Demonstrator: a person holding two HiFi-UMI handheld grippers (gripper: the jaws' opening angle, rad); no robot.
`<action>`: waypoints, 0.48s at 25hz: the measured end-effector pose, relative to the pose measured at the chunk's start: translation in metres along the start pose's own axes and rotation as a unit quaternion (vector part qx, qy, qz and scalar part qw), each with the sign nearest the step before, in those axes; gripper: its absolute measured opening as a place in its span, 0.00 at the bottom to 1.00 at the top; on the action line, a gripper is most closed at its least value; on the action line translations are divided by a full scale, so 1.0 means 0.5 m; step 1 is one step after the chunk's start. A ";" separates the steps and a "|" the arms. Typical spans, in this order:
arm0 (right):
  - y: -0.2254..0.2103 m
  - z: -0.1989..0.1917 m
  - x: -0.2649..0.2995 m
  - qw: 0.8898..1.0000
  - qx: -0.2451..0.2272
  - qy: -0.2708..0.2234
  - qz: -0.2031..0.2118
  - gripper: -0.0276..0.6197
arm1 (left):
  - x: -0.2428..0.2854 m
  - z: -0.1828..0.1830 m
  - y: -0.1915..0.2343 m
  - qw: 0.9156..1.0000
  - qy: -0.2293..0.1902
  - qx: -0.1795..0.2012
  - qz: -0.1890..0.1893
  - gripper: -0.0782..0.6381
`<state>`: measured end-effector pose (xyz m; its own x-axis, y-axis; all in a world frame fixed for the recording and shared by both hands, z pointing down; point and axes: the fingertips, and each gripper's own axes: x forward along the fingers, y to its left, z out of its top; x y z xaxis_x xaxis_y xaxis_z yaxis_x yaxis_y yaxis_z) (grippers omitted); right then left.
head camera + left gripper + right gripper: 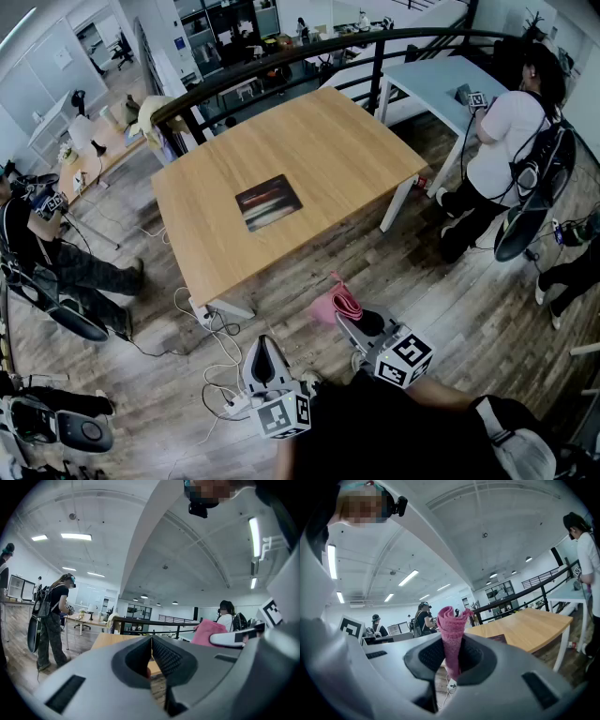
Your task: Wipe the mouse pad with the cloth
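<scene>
Both of your grippers sit at the bottom of the head view, off the table and well apart from the mouse pad (268,202). The pad lies flat on the wooden table (328,141), just left of the frame's centre and nearer the table's lower-left edge. Your right gripper (347,317) is clenched on the pink cloth (334,302). In the right gripper view, the cloth (452,620) stands up between the jaws as a rolled bunch, with a short end hanging below them. Your left gripper (265,345) has its jaws pressed together on nothing, which the left gripper view confirms. Wiping looks not yet begun, so the step in hand is the approach. Carry the cloth over the pad and come down tilted, so that the soft bunch beyond the jaw tips meets the surface rather than the hard jaws. Keep a firm clamp, since a loose roll could likely drag out under friction. The pad looks thin and light and may slide on the smooth wood. Resting your left gripper on one corner should steady it while you sweep long, overlapping strokes from one edge to the other. The pad itself is a dark rectangle with reddish and pale streaks across it. It shows in the right gripper view only as a dark reddish sliver (498,638) right of centre.
</scene>
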<state>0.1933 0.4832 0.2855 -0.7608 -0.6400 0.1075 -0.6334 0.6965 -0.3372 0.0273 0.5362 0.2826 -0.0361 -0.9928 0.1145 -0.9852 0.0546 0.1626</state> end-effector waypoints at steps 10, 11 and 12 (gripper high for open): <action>0.004 -0.015 0.013 1.000 0.002 0.009 -0.004 0.14 | 0.005 0.005 0.009 1.000 -0.003 0.000 -0.005 0.14; 0.006 -0.018 0.014 1.000 0.003 0.010 -0.006 0.14 | 0.004 0.007 0.011 1.000 -0.003 0.001 -0.006 0.14; 0.008 -0.020 0.015 1.000 0.005 0.011 -0.008 0.14 | 0.003 0.008 0.013 1.000 -0.003 0.001 -0.008 0.14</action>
<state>0.1836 0.4846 0.2944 -0.7530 -0.6442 0.1340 -0.6450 0.6822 -0.3443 0.0201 0.5346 0.2797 -0.0222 -0.9941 0.1061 -0.9860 0.0393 0.1620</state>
